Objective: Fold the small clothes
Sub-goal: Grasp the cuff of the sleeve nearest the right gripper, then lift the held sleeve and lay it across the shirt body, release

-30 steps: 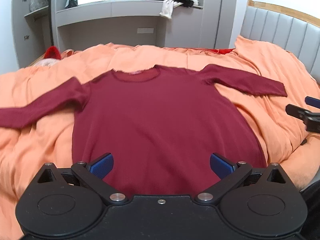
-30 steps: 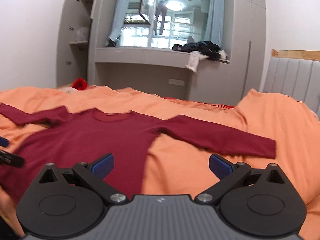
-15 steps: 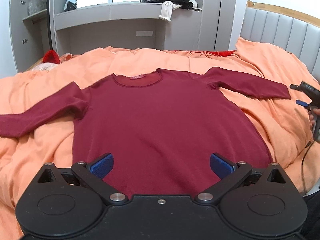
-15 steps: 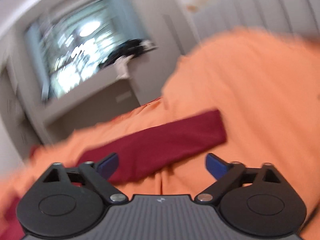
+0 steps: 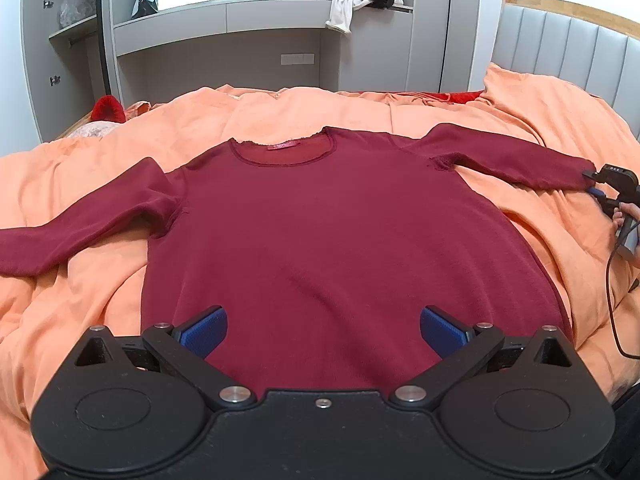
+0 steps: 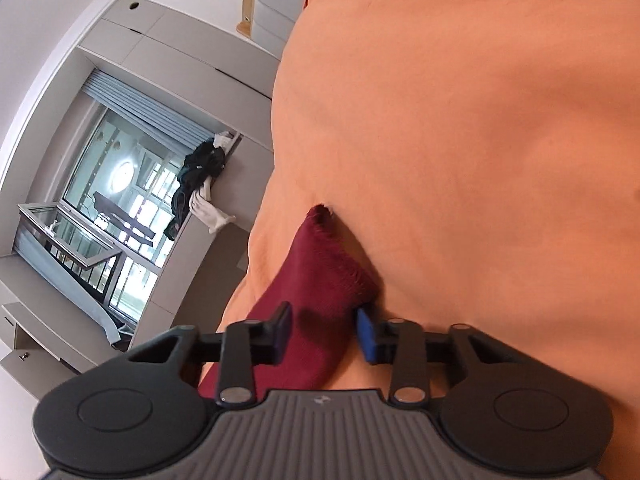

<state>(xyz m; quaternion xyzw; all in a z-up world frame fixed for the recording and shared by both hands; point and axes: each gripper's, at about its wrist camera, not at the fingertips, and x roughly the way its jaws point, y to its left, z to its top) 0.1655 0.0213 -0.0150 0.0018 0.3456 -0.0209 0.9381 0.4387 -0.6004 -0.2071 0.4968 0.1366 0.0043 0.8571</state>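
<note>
Black hand-held gripper (image 5: 323, 330); blue pads (image 5: 204, 330)

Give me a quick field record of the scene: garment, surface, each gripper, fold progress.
garment: dark red long-sleeved top, lying flat with the front up and both sleeves spread out
surface: orange duvet on a bed
left gripper: open, over the hem, holding nothing
right gripper: rolled on its side at the cuff of the right sleeve; its jaws have just been closing, the cuff is between them, and full pinch is not clear
fold progress: no fold made yet
</note>
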